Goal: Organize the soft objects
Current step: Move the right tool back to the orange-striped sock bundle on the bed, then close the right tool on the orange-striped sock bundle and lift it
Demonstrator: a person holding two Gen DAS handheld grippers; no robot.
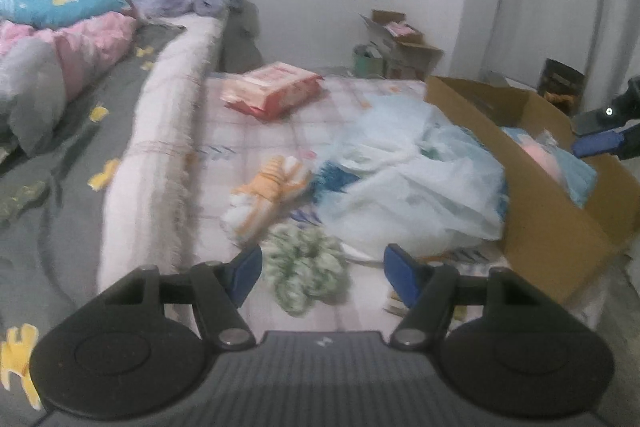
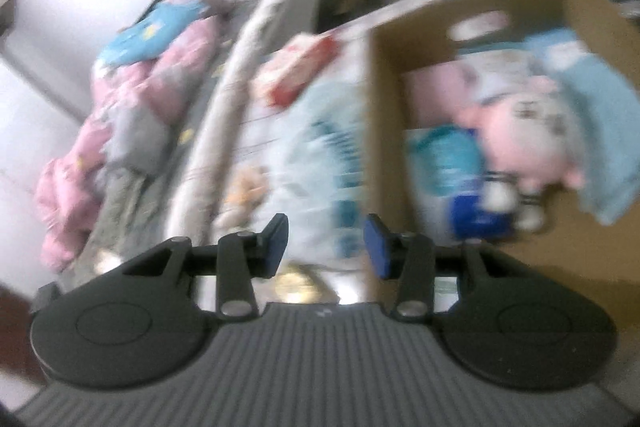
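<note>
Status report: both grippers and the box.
Left gripper open, empty, over green-white scrunchie. Right gripper open, empty. Pink plush in cardboard box. Plastic bag against box.

Matt brown cardboard box (image 1: 548,195), thin crinkled plastic bag (image 1: 412,183), fuzzy green-white knitted piece (image 1: 304,271), glossy pink plastic packet (image 1: 272,89)
</note>
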